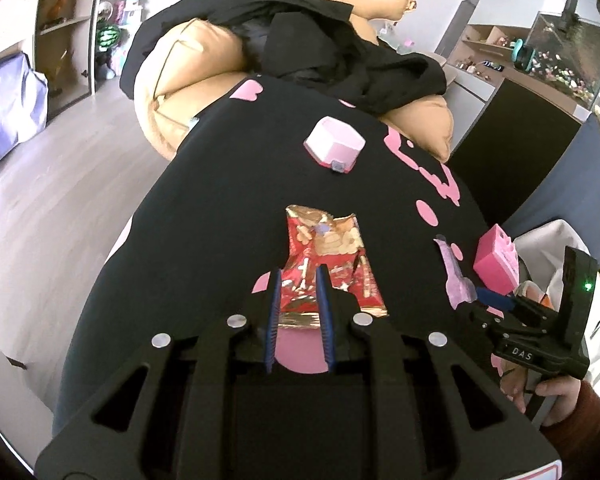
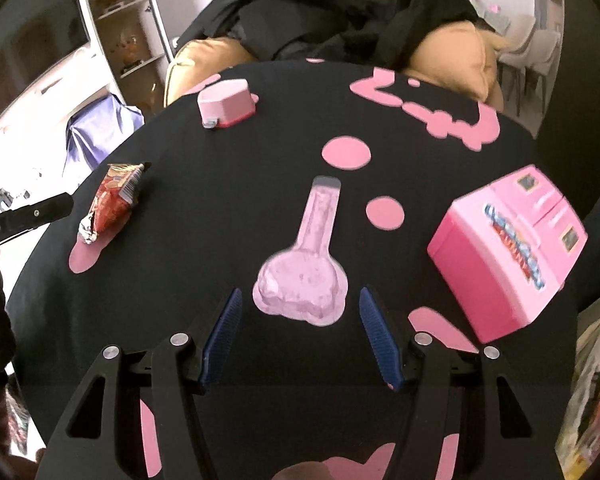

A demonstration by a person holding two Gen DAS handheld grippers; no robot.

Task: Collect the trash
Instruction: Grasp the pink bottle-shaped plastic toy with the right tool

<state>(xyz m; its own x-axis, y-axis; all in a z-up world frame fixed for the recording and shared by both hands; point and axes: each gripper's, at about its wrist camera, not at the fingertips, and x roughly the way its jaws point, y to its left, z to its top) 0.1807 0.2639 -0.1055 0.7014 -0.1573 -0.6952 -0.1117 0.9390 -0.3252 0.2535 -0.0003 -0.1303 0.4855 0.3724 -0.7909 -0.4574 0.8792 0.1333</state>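
A crumpled red and gold snack wrapper [image 1: 332, 248] lies on the black table [image 1: 220, 200] with pink shapes. My left gripper [image 1: 298, 270] hangs over the wrapper's near end with its jaws almost together. I cannot tell whether its pads touch the foil. The right wrist view shows the same wrapper [image 2: 114, 200] at the table's left edge. My right gripper [image 2: 300, 292] stands open, one finger on each side of the round end of a clear pink bottle-shaped plastic shell [image 2: 312, 256] that lies flat on the table.
A pink toy box [image 2: 508, 248] sits right of the plastic shell. A pink hexagonal box [image 2: 226, 104] stands at the far side. Behind the table is a tan sofa [image 1: 172, 80] heaped with black clothes. A white bag [image 1: 556, 240] hangs at the right.
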